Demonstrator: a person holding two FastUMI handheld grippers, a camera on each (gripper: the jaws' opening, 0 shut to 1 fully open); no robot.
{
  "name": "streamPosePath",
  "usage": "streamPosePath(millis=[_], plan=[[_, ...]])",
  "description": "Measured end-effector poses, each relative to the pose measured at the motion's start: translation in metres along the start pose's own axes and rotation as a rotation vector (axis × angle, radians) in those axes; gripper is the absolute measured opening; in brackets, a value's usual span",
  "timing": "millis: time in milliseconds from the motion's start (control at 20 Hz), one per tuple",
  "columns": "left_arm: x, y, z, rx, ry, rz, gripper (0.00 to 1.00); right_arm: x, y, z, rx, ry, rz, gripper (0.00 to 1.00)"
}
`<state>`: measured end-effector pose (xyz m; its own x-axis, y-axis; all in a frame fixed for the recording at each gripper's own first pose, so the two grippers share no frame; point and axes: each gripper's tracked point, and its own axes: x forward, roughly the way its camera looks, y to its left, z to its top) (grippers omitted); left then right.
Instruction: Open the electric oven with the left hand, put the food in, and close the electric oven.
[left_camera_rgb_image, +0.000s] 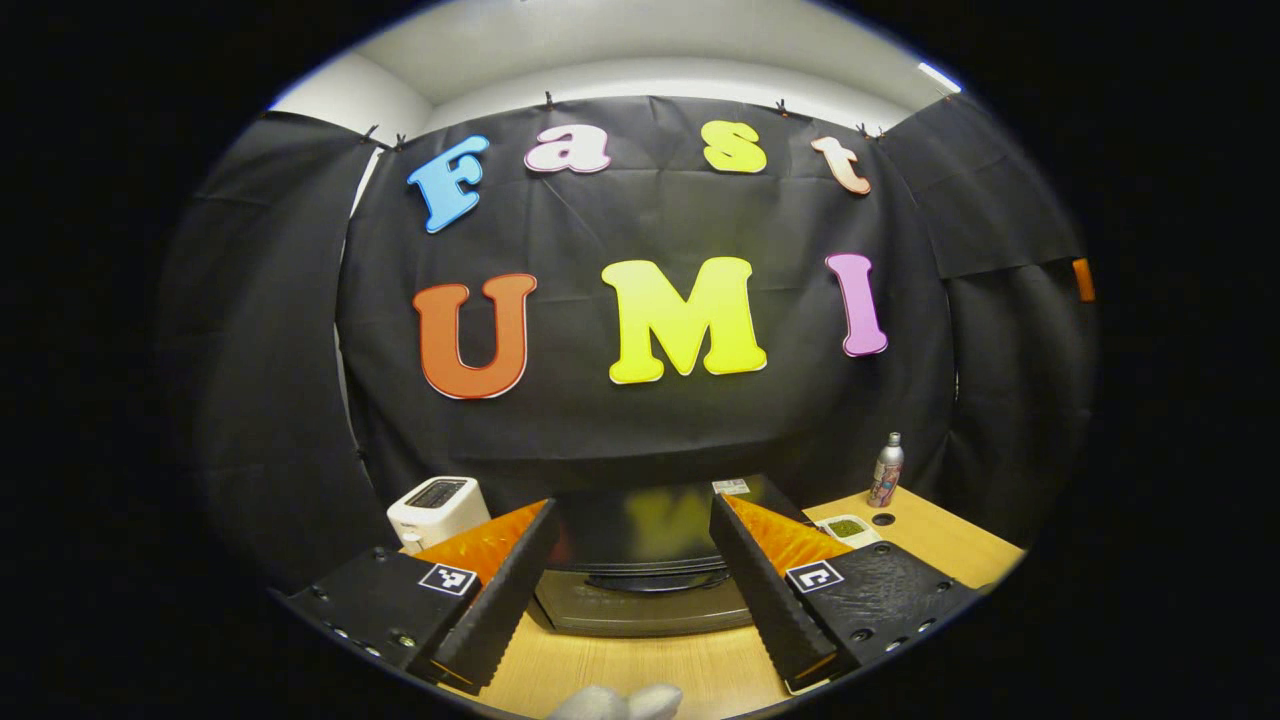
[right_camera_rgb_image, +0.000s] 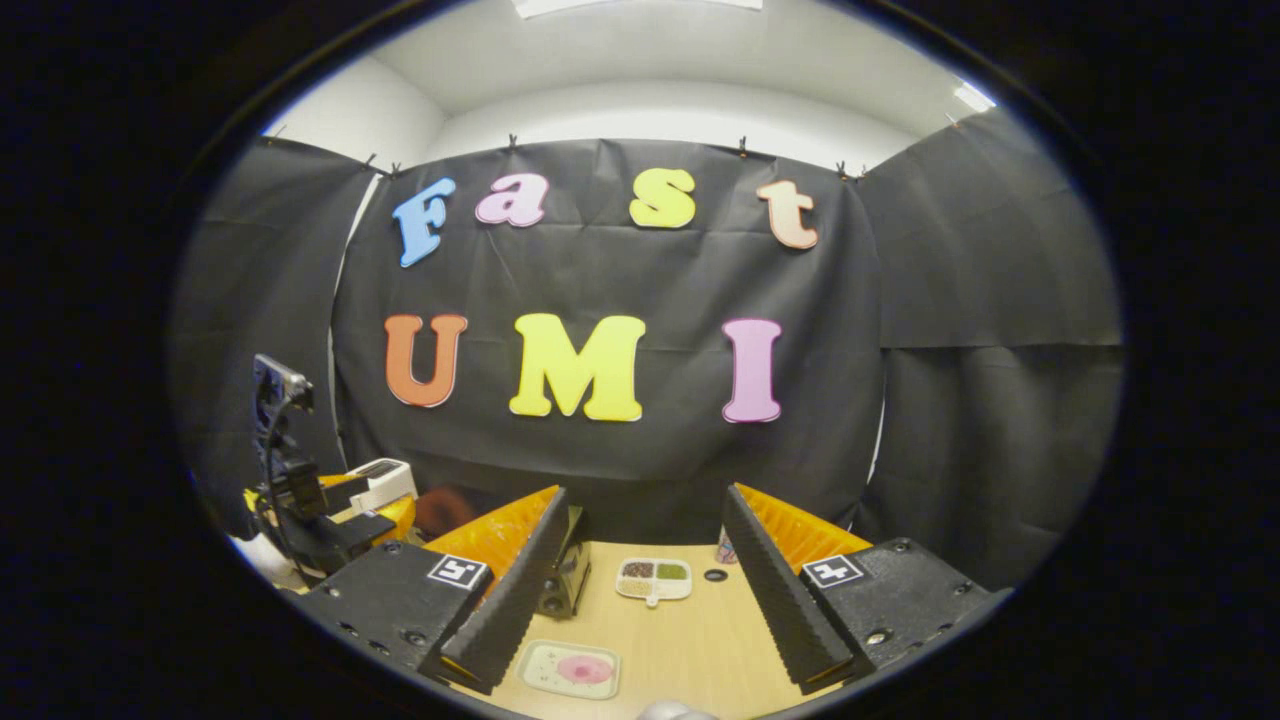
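Observation:
The black electric oven (left_camera_rgb_image: 640, 600) stands on the wooden table straight ahead of my left gripper (left_camera_rgb_image: 633, 505). Its door looks closed, with the handle (left_camera_rgb_image: 655, 582) across the front. The left gripper is open, its fingers reach either side of the oven's top, and nothing is between them. In the right gripper view, a small tray of pink food (right_camera_rgb_image: 570, 668) lies on the table just below my open right gripper (right_camera_rgb_image: 646, 495). The oven's side (right_camera_rgb_image: 565, 575) shows behind the right gripper's left finger. The left gripper (right_camera_rgb_image: 300, 500) also shows far left there.
A white toaster (left_camera_rgb_image: 437, 508) stands left of the oven. To its right are a white divided dish (right_camera_rgb_image: 655, 580) of grains and a slim bottle (left_camera_rgb_image: 886, 470). A small dark disc (right_camera_rgb_image: 715, 575) lies on the table (right_camera_rgb_image: 700, 640). A gloved hand (left_camera_rgb_image: 615, 703) shows at the bottom edge.

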<state>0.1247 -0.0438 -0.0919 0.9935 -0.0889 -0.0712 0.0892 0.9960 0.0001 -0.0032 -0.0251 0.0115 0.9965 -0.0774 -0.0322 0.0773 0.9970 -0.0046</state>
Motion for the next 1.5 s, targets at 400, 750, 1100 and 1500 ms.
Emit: streamPosePath(millis=[400, 750, 1100, 1500], plan=[[0.072, -0.020, -0.074, -0.022, 0.112, -0.038, 0.97, -0.003, -0.020, -0.009, -0.023, 0.056, -0.081, 0.97], [0.092, -0.024, -0.105, -0.017, 0.177, -0.042, 0.97, -0.003, -0.023, -0.012, -0.021, 0.071, -0.101, 0.97], [0.075, -0.021, -0.108, -0.033, 0.183, -0.064, 0.97, 0.003, -0.017, -0.018, 0.000, 0.081, -0.078, 0.97], [0.051, -0.021, -0.116, -0.035, 0.213, -0.070, 0.97, -0.004, -0.007, -0.021, 0.002, 0.087, -0.046, 0.97]])
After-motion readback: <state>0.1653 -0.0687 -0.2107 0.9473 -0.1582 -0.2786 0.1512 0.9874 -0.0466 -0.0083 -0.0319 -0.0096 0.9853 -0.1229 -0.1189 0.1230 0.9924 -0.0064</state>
